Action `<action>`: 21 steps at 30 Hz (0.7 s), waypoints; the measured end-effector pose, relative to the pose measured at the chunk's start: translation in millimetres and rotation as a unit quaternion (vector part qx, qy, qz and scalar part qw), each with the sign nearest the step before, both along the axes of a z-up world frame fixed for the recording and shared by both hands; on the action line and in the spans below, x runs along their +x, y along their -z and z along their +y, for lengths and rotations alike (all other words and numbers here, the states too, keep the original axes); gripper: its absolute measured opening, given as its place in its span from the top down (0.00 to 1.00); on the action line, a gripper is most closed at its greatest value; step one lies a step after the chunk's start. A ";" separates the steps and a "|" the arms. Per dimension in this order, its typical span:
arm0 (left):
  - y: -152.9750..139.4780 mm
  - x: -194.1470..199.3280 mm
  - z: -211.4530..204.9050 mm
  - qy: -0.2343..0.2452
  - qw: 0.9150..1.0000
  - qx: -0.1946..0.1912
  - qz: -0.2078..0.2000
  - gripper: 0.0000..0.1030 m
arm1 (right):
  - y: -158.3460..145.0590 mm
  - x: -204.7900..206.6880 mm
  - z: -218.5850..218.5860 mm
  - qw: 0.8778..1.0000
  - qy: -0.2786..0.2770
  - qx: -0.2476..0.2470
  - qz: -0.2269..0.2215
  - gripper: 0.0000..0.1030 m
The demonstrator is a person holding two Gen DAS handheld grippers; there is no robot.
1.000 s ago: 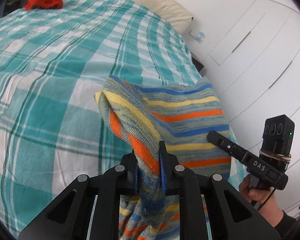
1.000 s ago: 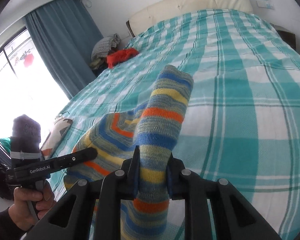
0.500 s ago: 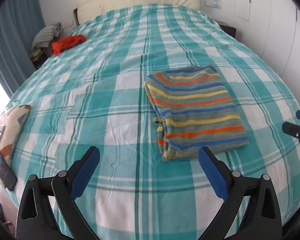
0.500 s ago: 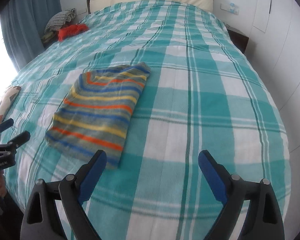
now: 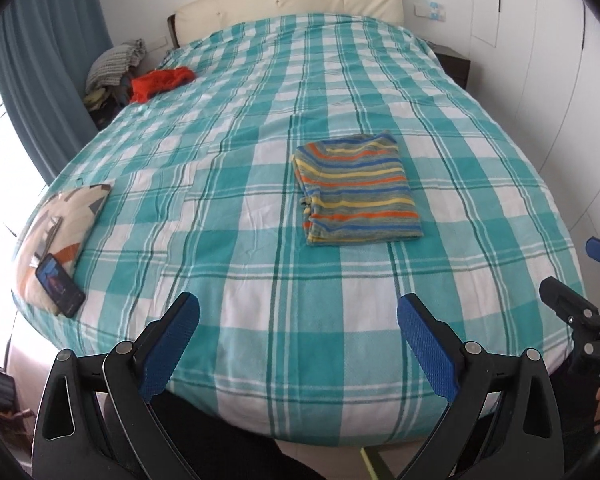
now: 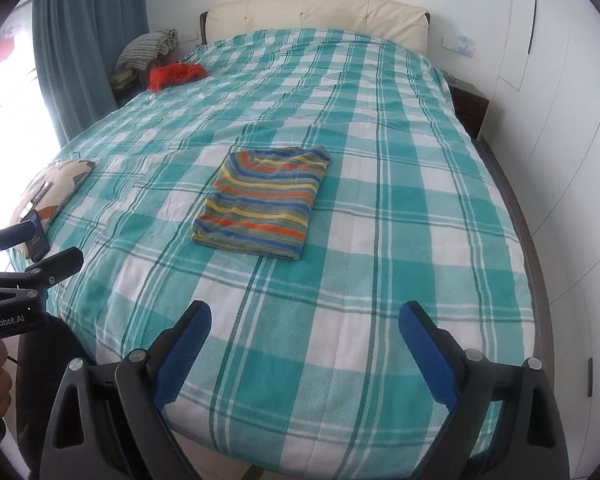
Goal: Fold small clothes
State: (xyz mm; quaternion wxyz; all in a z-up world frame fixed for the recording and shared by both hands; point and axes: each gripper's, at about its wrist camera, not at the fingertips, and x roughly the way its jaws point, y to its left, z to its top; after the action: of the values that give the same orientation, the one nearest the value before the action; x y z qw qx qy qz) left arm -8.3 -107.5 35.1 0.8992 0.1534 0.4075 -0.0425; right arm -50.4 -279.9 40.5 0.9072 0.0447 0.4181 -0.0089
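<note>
A folded striped knit garment (image 5: 356, 192) (image 6: 266, 204) in blue, yellow and orange lies flat on the teal checked bedspread (image 5: 260, 264) (image 6: 380, 216), near the middle of the bed. My left gripper (image 5: 298, 304) hangs open over the foot of the bed, well back from the garment, with nothing between its blue pads. My right gripper (image 6: 306, 310) is also back at the foot, its jaws opening and empty. A crumpled red garment (image 5: 160, 82) (image 6: 176, 74) lies at the far left corner of the bed.
A patterned cushion (image 5: 60, 224) with a phone (image 5: 60, 290) on it sits at the bed's near left edge. A pile of clothes (image 5: 116, 64) stands beside the headboard, left. White wardrobe doors (image 6: 560, 120) and a dark nightstand (image 6: 468, 108) line the right side.
Both grippers let go of the striped garment, opened wide and drew back and up toward the foot of the bed. The garment now lies folded flat on the bedspread.
</note>
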 end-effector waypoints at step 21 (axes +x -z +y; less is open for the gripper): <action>-6.9 -94.5 25.9 -0.021 1.000 0.014 -0.016 0.03 | -30.7 -101.2 42.4 1.000 -0.016 -0.016 -0.002 0.01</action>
State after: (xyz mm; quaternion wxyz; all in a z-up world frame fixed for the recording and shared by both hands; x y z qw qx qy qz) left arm -102.8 -81.7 41.9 0.9043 0.1579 0.3963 -0.0156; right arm -151.6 -237.5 71.2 0.9085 0.0236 0.4172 -0.0012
